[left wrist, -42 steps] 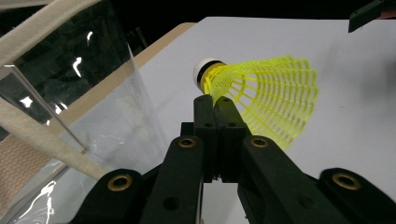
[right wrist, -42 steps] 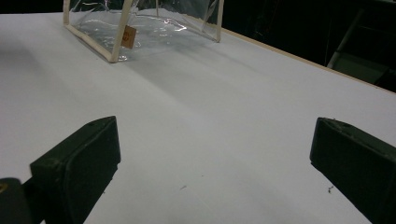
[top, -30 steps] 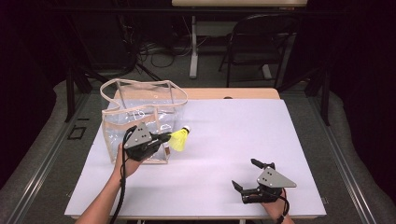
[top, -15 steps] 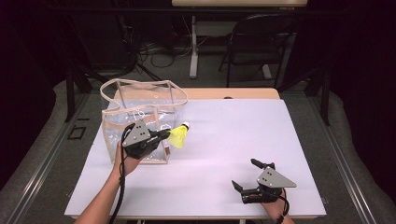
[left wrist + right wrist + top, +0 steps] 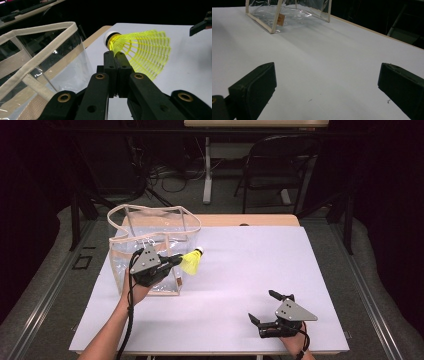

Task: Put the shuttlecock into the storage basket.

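Note:
A yellow shuttlecock (image 5: 191, 262) with a white cork tip hangs above the white table (image 5: 250, 255), just right of a clear bag with beige trim (image 5: 150, 215). My left gripper (image 5: 179, 260) is shut on the shuttlecock's skirt near the cork, in front of the bag's near right corner. In the left gripper view the shuttlecock (image 5: 142, 55) fans out to the right beyond the closed jaws of my left gripper (image 5: 115, 56), and the bag's open rim (image 5: 37, 32) is at the left. My right gripper (image 5: 261, 305) rests open near the table's front right, with nothing between its jaws (image 5: 327, 80).
The bag (image 5: 287, 12) stands upright with its top open at the table's back left. A black chair (image 5: 280, 165) and desk legs stand on the floor beyond the far edge. Bare white tabletop lies between the two grippers.
My left gripper has risen slightly with the shuttlecock and drifted a little toward the bag. The right gripper has stayed still.

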Demonstrator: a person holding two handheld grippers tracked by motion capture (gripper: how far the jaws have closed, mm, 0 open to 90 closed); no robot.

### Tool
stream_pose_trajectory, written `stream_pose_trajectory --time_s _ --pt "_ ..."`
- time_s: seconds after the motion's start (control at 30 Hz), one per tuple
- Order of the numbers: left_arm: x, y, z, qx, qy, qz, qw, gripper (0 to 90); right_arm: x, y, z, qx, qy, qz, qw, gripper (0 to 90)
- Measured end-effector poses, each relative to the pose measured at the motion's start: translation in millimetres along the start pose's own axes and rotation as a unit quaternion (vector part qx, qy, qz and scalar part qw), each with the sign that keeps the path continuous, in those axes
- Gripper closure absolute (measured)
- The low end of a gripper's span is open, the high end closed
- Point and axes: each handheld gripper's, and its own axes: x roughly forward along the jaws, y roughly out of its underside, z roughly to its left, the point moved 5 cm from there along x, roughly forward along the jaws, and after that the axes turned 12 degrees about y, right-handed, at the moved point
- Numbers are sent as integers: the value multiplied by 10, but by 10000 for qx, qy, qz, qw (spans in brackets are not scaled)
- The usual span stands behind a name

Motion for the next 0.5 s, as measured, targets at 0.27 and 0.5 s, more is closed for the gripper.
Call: stream_pose_trajectory --time_s 0.27,0.5 --pt "-23 -63 9 42 -15 -52 10000 893 1 -1 1 -1 -2 -2 10000 16" --pt "-38 -107 27 52 -42 -119 9999 893 4 0 3 9 -12 4 10000 16"
